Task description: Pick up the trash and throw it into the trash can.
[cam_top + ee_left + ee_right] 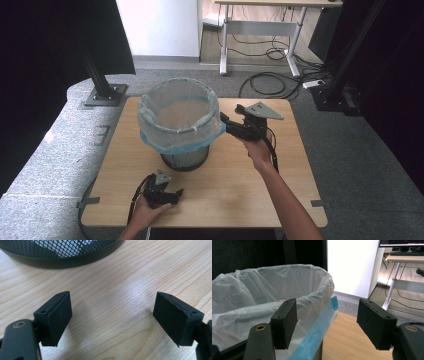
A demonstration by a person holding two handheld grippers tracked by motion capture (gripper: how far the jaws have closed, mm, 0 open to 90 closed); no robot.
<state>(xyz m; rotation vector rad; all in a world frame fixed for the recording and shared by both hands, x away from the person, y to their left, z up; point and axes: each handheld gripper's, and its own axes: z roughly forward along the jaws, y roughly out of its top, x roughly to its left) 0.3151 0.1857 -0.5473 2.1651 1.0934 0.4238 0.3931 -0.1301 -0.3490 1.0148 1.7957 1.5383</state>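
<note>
Grippers apart, one low and one at the rim: your left gripper (167, 194) rests on the wooden table (240, 190) nearest you, jaws spread wide with bare wood between them and nothing held. Just ahead of it in the left gripper view sits the foot of the black mesh bin (62, 255), close enough that a forward slide would knock the base.

Farther out, your right gripper (327, 325) hangs released at the bin's right side, level with the top. Its left jaw sits over the folded-down clear bag liner (262, 290) and its blue edge band (319, 327); its right jaw stands off in open air. Whether that left pad touches the film is hard to judge from here.

Risk lies in the thin plastic. Close now and you would likely catch only a loose fold, and a pull could drag the liner off the rim or tear it. The bin looks light, so a sideways tug with nothing bracing the base may tip or skate it across the table.
</note>
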